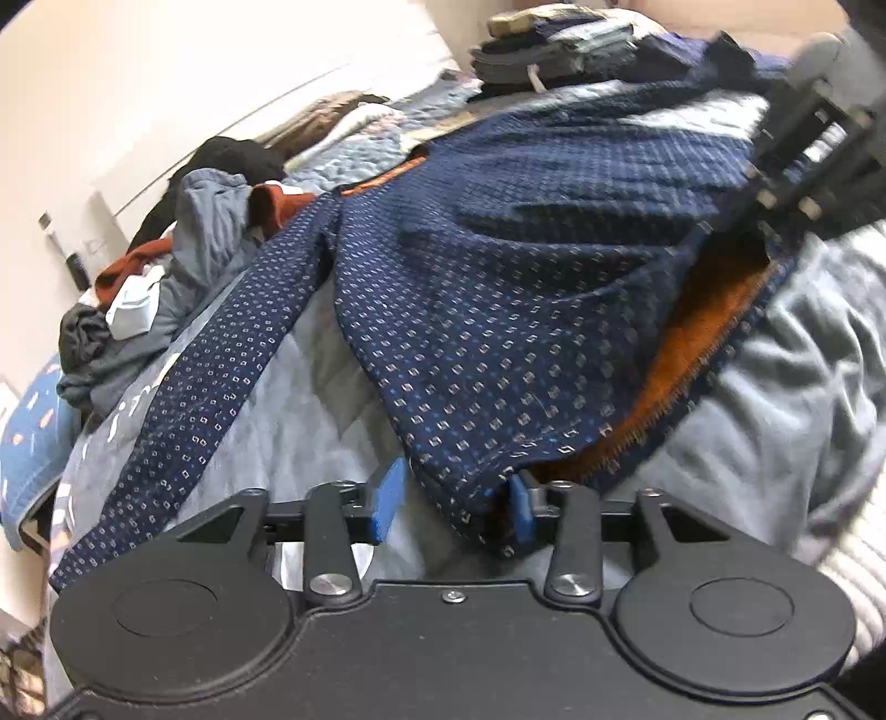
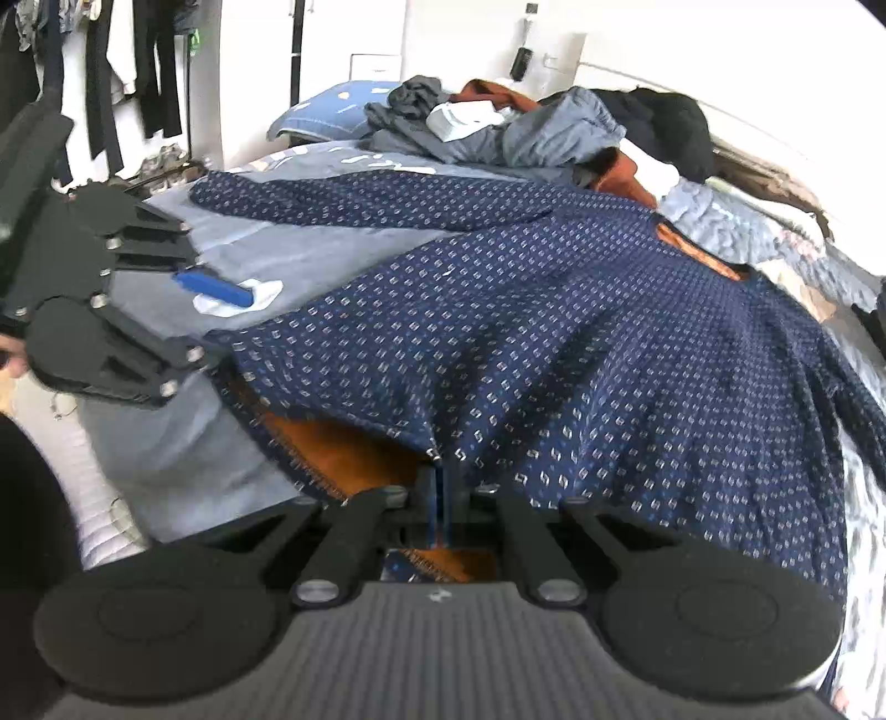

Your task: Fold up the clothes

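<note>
A navy sweater [image 1: 498,288] with a small diamond pattern and an orange fleece lining [image 1: 698,382] lies spread on the grey-blue bedcover [image 1: 310,399], one sleeve [image 1: 210,365] stretched out to the left. My left gripper [image 1: 455,501] is open, its blue fingers [image 1: 390,495] on either side of the hem corner. In the right wrist view the sweater [image 2: 581,343] fills the middle, and my right gripper [image 2: 440,498] is shut on its raised hem, showing the lining [image 2: 354,459]. The left gripper's blue finger [image 2: 213,285] shows at the left, beside the hem.
A heap of unfolded clothes [image 2: 498,127] lies at the head of the bed beside a blue pillow [image 2: 332,105]. A stack of folded clothes [image 1: 554,50] sits beyond the sweater. Dark garments hang on a rack [image 2: 111,66]. A ribbed white sleeve [image 2: 99,498] is close.
</note>
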`<state>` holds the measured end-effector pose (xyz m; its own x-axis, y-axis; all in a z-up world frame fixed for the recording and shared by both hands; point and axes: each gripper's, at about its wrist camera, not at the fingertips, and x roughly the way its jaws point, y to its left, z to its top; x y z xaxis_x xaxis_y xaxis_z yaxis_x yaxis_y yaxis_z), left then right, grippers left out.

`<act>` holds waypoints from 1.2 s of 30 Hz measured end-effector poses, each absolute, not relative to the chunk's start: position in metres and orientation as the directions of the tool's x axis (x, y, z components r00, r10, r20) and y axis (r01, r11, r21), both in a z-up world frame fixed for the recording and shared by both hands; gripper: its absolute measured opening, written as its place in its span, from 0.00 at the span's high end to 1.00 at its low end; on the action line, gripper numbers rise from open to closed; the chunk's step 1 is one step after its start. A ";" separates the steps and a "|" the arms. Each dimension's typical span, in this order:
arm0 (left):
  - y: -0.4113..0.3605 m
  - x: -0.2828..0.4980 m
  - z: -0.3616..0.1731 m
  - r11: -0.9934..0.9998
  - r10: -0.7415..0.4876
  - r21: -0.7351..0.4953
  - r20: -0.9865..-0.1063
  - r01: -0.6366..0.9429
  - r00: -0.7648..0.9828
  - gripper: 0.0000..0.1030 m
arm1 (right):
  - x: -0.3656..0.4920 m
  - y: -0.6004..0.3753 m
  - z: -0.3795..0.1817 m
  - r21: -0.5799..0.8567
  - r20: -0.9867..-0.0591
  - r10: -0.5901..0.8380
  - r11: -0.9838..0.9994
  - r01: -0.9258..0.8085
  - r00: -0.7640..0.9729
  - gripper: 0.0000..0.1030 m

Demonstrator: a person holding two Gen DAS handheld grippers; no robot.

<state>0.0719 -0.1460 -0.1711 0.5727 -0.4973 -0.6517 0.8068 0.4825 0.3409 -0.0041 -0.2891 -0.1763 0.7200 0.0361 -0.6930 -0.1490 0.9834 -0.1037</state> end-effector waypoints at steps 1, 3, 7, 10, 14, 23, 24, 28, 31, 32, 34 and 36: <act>-0.144 0.072 -0.169 0.473 -0.500 0.331 -0.662 0.817 0.558 0.96 | -0.005 -0.288 -0.177 -0.105 -0.696 0.038 0.982 -0.154 0.717 0.98; -0.140 0.071 -0.164 0.440 -0.504 0.321 -0.685 0.839 0.526 0.96 | -0.005 -0.286 -0.178 -0.102 -0.703 0.045 0.981 -0.164 0.710 0.98; -0.117 0.062 -0.156 0.372 -0.501 0.342 -0.709 0.863 0.496 0.96 | -0.005 -0.284 -0.181 -0.095 -0.718 0.058 0.979 -0.180 0.694 0.98; -0.108 0.063 -0.156 0.376 -0.483 0.360 -0.710 0.854 0.512 0.96 | -0.004 -0.282 -0.183 -0.085 -0.730 0.080 0.975 -0.206 0.678 0.98; -0.115 0.059 -0.155 0.375 -0.479 0.385 -0.698 0.843 0.532 0.94 | -0.007 -0.282 -0.184 -0.077 -0.741 0.072 0.979 -0.190 0.668 0.95; -0.121 0.062 -0.171 0.410 -0.449 0.379 -0.708 0.830 0.545 0.93 | -0.070 -0.371 -0.148 -0.157 -0.694 -0.141 0.987 0.043 0.706 0.60; -0.122 0.062 -0.172 0.415 -0.446 0.373 -0.711 0.830 0.543 0.93 | -0.076 -0.386 -0.149 -0.170 -0.704 -0.166 0.983 0.063 0.691 0.60; -0.126 0.063 -0.173 0.436 -0.426 0.367 -0.720 0.822 0.548 0.93 | -0.093 -0.429 -0.160 -0.236 -0.739 -0.233 0.968 0.082 0.632 0.59; -0.129 0.064 -0.173 0.452 -0.407 0.367 -0.726 0.813 0.554 0.93 | -0.101 -0.443 -0.170 -0.302 -0.750 -0.262 0.953 0.037 0.607 0.60; -0.130 0.064 -0.173 0.457 -0.400 0.368 -0.728 0.810 0.556 0.93 | -0.104 -0.446 -0.173 -0.323 -0.752 -0.267 0.946 0.016 0.603 0.60; -0.132 0.064 -0.173 0.467 -0.387 0.368 -0.732 0.804 0.560 0.93 | -0.107 -0.450 -0.178 -0.348 -0.760 -0.270 0.937 -0.019 0.591 0.60; -0.134 0.064 -0.173 0.475 -0.373 0.373 -0.735 0.797 0.566 0.93 | -0.110 -0.453 -0.182 -0.360 -0.761 -0.265 0.932 -0.046 0.592 0.60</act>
<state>0.0636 -0.1343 -0.1733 0.5665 -0.3734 -0.7346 0.7971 0.4746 0.3734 -0.1097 -0.4532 -0.1821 0.5918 -0.2651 -0.7612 -0.0462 0.9316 -0.3604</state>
